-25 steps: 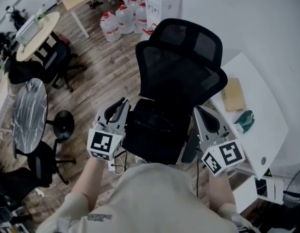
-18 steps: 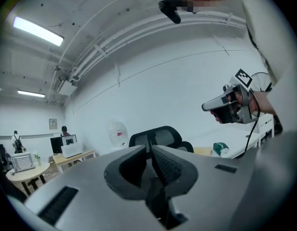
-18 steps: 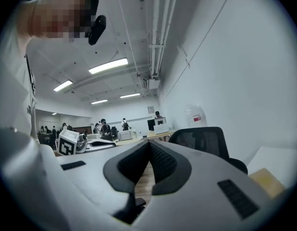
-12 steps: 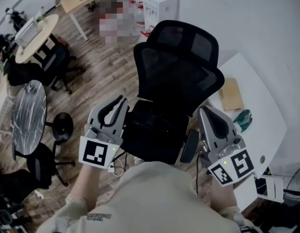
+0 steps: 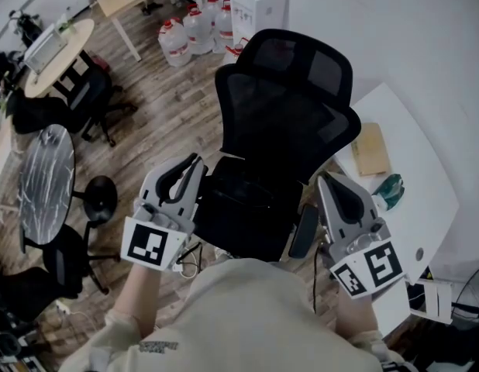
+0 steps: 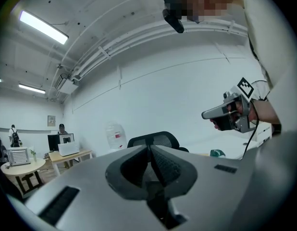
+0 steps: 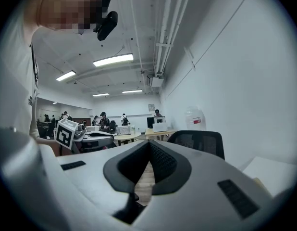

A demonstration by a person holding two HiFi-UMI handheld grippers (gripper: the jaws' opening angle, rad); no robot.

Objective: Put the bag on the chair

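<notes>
A black mesh office chair (image 5: 290,122) stands in front of me. A black bag (image 5: 243,204) lies on its seat, hard to tell apart from the dark cushion. My left gripper (image 5: 198,163) hovers at the seat's left edge, shut and empty. At the seat's right side, by the armrest (image 5: 300,233), my right gripper (image 5: 322,180) is also shut with nothing in it. In the left gripper view the shut jaws (image 6: 149,150) point over the chair's headrest (image 6: 155,139). The right gripper view shows its shut jaws (image 7: 148,146) beside the chair back (image 7: 199,141).
A white table (image 5: 425,208) at the right holds a brown flat packet (image 5: 373,150) and a teal object (image 5: 388,192). Water bottles (image 5: 189,29) stand behind the chair. A dark round table (image 5: 47,180), a stool (image 5: 101,198) and other chairs stand at the left.
Both grippers have drawn back a little toward my body, away from the seat. The chair and the bag have stayed in place.
</notes>
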